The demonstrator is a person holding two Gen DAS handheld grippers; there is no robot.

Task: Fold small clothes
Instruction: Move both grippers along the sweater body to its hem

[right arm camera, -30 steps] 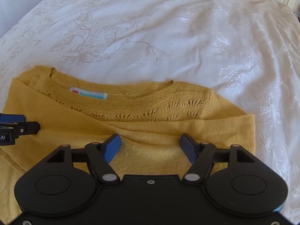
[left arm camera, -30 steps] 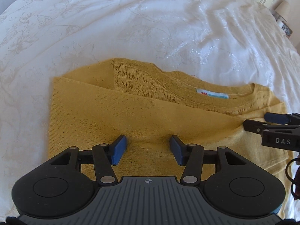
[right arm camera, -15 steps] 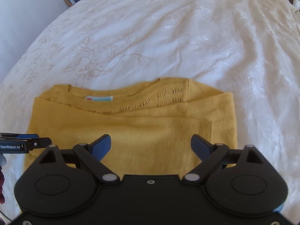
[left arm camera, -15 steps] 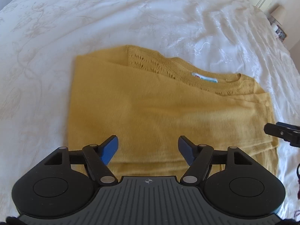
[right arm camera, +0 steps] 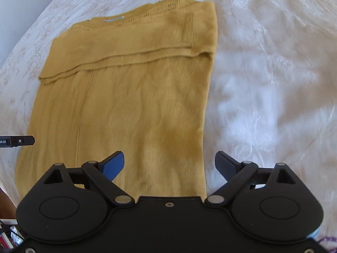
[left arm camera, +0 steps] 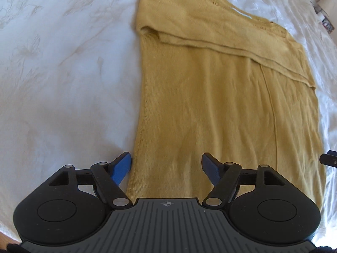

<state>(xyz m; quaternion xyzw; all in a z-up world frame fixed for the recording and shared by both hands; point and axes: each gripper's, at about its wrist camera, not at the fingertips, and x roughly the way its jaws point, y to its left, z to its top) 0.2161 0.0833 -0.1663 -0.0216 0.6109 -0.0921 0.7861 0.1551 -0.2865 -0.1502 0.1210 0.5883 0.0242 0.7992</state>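
A mustard knit sweater (left arm camera: 210,105) (right arm camera: 137,105) lies flat on the white bedcover (left arm camera: 63,84), collar at the far end. Its sleeves are folded in as a band (left arm camera: 210,35) (right arm camera: 137,44) across the chest. My left gripper (left arm camera: 166,160) hangs open over the near left part of the hem, its left finger just off the sweater's side edge. My right gripper (right arm camera: 169,156) stands open and wider over the near right edge, its right finger above bare bedcover (right arm camera: 273,84). Neither holds anything. Each view shows the other gripper's tip at its edge (left arm camera: 329,160) (right arm camera: 16,141).
The embroidered white bedcover spreads wide on both sides of the sweater and beyond the collar. Small bedside items (left arm camera: 324,19) show at the far right corner. Some clutter (right arm camera: 8,234) sits off the bed's near left edge.
Both grippers have drawn back from the collar end to the hem end of the sweater. Their jaws have spread wider, and the whole body of the sweater has come into view.
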